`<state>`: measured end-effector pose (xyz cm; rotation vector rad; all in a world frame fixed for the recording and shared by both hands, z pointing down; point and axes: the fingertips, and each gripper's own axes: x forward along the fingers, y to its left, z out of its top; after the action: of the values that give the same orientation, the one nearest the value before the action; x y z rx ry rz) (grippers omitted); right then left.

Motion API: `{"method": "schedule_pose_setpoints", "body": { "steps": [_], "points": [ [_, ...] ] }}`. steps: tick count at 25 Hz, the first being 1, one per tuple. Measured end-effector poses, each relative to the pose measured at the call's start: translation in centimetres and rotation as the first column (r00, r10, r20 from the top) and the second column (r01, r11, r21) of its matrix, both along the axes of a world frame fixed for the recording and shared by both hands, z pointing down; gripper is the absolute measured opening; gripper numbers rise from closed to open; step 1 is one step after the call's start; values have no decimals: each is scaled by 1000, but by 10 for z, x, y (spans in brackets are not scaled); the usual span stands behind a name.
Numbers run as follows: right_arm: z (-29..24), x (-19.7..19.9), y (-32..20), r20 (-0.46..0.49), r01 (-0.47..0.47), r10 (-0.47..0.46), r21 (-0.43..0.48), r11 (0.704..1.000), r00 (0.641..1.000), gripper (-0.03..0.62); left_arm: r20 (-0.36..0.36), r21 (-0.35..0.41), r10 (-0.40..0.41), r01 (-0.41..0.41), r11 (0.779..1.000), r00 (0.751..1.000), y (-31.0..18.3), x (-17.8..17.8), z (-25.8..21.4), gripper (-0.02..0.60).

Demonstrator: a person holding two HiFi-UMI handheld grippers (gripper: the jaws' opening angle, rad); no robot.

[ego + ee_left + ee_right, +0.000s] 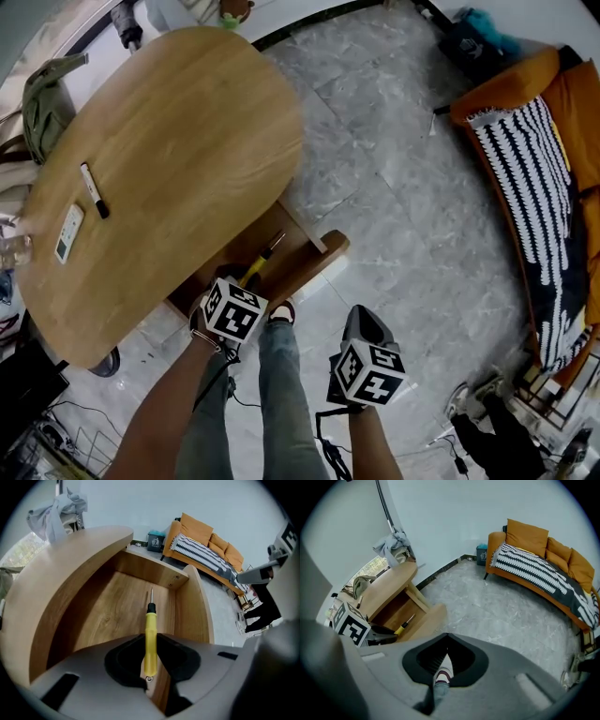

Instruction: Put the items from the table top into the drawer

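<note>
My left gripper (242, 278) is shut on the handle of a yellow screwdriver (256, 270), whose metal tip points into the open wooden drawer (302, 255) under the table. In the left gripper view the screwdriver (150, 632) sticks out between the pads over the bare drawer floor (115, 609). A black marker (94, 190) and a small white remote-like device (68, 232) lie on the oval wooden table (187, 131). My right gripper (364, 323) hangs shut and holds nothing over the floor to the right of the drawer. The right gripper view also shows the screwdriver (404, 625) at the drawer (396, 611).
The person's jeans leg and shoe (281, 312) stand between the two grippers. An orange sofa with a striped blanket (534, 159) sits at the right. A green bag (42, 98) hangs off the table's far left edge. Cables and clutter lie at the bottom left.
</note>
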<state>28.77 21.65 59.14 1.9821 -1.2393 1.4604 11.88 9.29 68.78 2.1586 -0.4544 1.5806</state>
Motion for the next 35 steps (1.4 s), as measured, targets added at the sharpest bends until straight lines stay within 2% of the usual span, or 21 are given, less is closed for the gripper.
{"method": "schedule_pose_setpoints", "body": {
  "steps": [3, 7, 13, 19, 22, 28, 35],
  "points": [
    [0, 1, 3, 9, -8, 8, -4, 1000, 1000, 5, 2, 1, -8, 8, 1000, 1000, -1, 1, 0, 78],
    [-4, 0, 1, 14, -14, 14, 3, 1000, 1000, 5, -25, -4, -32, 32, 999, 999, -3, 2, -8, 146],
    [-9, -6, -2, 14, -14, 14, 13, 1000, 1000, 5, -72, -6, -74, 73, 997, 995, -3, -1, -30, 146],
    [-15, -20, -9, 7, 6, -6, 15, 1000, 1000, 5, -105, 28, -95, 99, 995, 990, 0, -12, -57, 144],
    [-22, -30, -17, 4, 23, -23, 22, 999, 1000, 5, -138, 33, -135, 141, 989, 981, -2, -22, -77, 145],
    [-41, -55, -37, -4, 61, -61, 48, 997, 998, 5, -188, 70, -271, 288, 955, 944, -22, -58, -120, 145],
    [-63, -89, -75, -24, 163, -162, 79, 983, 987, 5, -222, 135, -407, 441, 887, 886, -60, -110, -152, 145]
  ]
}}
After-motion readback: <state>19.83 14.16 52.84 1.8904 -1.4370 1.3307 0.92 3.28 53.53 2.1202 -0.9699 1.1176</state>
